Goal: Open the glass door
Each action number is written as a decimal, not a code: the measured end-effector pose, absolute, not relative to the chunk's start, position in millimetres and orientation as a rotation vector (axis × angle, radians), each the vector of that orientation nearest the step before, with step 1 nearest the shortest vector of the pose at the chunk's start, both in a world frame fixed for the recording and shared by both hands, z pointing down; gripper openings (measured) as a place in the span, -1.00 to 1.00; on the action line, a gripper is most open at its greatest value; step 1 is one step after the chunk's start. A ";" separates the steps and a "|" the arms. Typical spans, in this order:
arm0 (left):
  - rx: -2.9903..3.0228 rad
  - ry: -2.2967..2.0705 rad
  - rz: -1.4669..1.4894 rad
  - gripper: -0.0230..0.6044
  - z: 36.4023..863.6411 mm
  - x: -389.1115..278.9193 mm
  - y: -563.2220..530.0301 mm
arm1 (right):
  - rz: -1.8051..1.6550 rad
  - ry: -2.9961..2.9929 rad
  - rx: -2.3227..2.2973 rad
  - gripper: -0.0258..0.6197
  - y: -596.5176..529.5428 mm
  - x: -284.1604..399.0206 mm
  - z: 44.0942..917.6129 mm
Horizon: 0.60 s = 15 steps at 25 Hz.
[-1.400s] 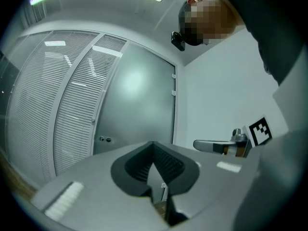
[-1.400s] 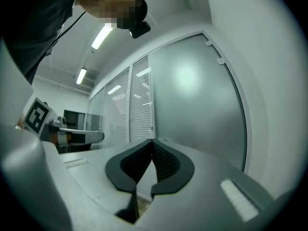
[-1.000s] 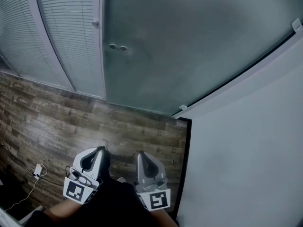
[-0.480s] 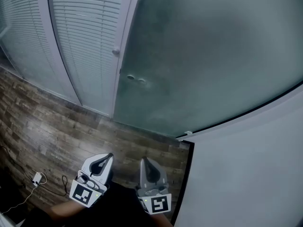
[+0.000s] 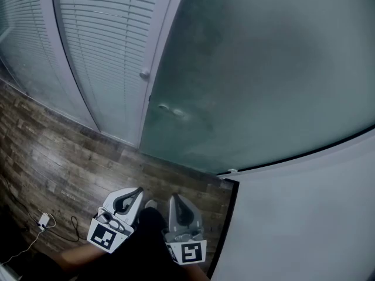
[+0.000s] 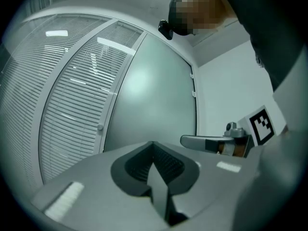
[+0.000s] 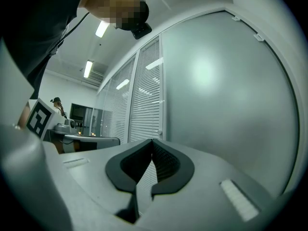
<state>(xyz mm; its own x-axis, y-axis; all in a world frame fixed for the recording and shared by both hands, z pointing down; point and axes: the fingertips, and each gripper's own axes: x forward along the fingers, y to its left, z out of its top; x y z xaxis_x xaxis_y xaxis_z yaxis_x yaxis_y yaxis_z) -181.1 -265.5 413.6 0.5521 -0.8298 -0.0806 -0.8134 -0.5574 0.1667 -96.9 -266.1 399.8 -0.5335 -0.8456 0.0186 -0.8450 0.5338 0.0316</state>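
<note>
The frosted glass door [image 5: 263, 69] fills the upper right of the head view, with two small round fittings [image 5: 170, 110] near its left edge. A small knob [image 5: 144, 74] sits on the white frame beside it. My left gripper [image 5: 137, 191] and right gripper [image 5: 174, 198] are low in that view, side by side over the wooden floor and short of the door. Both point level at it. In the left gripper view the left gripper [image 6: 154, 144] is shut and empty, facing the door [image 6: 149, 95]. The right gripper [image 7: 152, 141] is likewise shut on nothing before the door [image 7: 226, 95].
Glass partitions with white blinds [image 5: 99, 40] stand left of the door. A white wall [image 5: 304, 215] runs along the right, and its dark edge [image 5: 225, 221] meets the floor by my right gripper. A cable with a plug [image 5: 44, 220] lies on the floor at left.
Both grippers and the head have moved closer to the door. The door and its round fittings now sit lower and further right in the head view. The jaws stayed shut.
</note>
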 end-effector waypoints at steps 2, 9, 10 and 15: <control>2.667 -1.429 -0.228 -0.93 413.5 -176.2 -276.1 | -0.014 -2.724 1.499 -0.91 -276.1 -92.8 402.0; 2.612 -1.566 -0.224 -0.93 409.6 -173.1 -293.4 | -0.002 -2.734 1.491 -0.91 -317.0 -73.4 409.9; 2.594 -1.568 -0.236 -0.93 410.7 -174.8 -294.8 | -0.002 -2.732 1.500 -0.91 -322.5 -70.8 411.8; 2.612 -1.570 -0.319 -0.93 399.9 -171.4 -306.9 | 0.071 -2.721 1.539 -0.71 -350.3 -65.0 429.1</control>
